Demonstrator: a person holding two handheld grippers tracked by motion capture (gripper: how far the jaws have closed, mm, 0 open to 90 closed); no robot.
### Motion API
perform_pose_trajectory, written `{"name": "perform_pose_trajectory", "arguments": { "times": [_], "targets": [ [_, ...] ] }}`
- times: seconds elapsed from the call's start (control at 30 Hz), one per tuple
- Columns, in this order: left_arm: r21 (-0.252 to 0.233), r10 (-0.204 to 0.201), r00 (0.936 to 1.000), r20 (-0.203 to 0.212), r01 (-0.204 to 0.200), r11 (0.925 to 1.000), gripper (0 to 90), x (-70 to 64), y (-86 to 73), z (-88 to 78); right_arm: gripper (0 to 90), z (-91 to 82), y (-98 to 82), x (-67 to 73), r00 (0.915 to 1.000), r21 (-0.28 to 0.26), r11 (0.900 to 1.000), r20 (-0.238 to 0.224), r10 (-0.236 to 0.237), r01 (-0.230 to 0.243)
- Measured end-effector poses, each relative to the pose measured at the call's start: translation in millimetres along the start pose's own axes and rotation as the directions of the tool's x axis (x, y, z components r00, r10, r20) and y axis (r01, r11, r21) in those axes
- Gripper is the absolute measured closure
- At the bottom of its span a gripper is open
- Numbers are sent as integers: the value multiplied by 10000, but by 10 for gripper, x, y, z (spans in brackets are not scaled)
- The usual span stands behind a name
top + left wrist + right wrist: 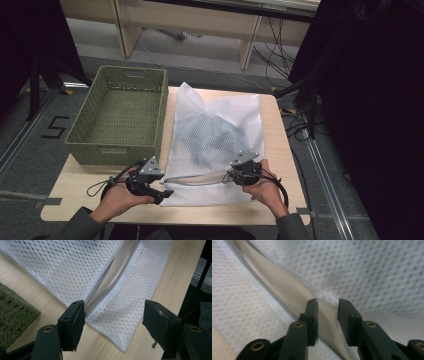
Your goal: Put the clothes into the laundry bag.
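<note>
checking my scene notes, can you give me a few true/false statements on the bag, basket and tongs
1. The green woven basket holds folded clothes. False: it is empty.
2. The white mesh laundry bag lies on the wooden table beside the basket. True.
3. The left tongs are open at the bag's zipper end. True.
4. The right tongs are clamped tight. False: a gap shows between the jaws.
5. Dark clothing shows through the mesh. True.

One white mesh bag (pixel 215 145) lies on one wooden table (pixel 280 150). One green basket (pixel 120 115) sits beside it. Two grippers work.
</note>
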State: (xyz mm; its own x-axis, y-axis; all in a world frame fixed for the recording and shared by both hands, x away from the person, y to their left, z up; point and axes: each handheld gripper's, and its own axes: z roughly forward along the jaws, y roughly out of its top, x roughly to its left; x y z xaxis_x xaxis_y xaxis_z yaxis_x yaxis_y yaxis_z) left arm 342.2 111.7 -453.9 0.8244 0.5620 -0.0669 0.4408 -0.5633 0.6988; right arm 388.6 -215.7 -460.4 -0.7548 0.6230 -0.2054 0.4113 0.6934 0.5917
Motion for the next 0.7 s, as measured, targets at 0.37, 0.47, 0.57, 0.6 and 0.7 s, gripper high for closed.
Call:
{"name": "perform_pose_trajectory", "arguments": {
  "times": [0.37, 0.47, 0.57, 0.6, 0.7],
  "targets": [
    [98, 9, 9999, 149, -10, 10000, 325, -10, -4, 14, 763, 102, 25, 50, 9968, 441, 9963, 270, -749, 737],
    [99, -105, 9999, 130, 104, 9999, 324, -12, -5, 14, 759, 86, 7, 18, 9985, 372, 9981, 250, -494, 484],
    [105, 46, 9999, 121, -48, 9999, 323, 7, -5, 10, 731, 34, 7, -2, 9999, 246, 9996, 102, -134, 132],
    [166, 92, 9999, 106, -94, 9998, 321, 13, -4, 2, 697, 17, 6, -11, 9996, 136, 9999, 277, -57, 54],
    [45, -126, 9998, 147, 126, 9999, 321, 13, -8, 4, 549, 6, -3, -23, 9975, -134, 9982, 387, 589, -584]
  ]
}}
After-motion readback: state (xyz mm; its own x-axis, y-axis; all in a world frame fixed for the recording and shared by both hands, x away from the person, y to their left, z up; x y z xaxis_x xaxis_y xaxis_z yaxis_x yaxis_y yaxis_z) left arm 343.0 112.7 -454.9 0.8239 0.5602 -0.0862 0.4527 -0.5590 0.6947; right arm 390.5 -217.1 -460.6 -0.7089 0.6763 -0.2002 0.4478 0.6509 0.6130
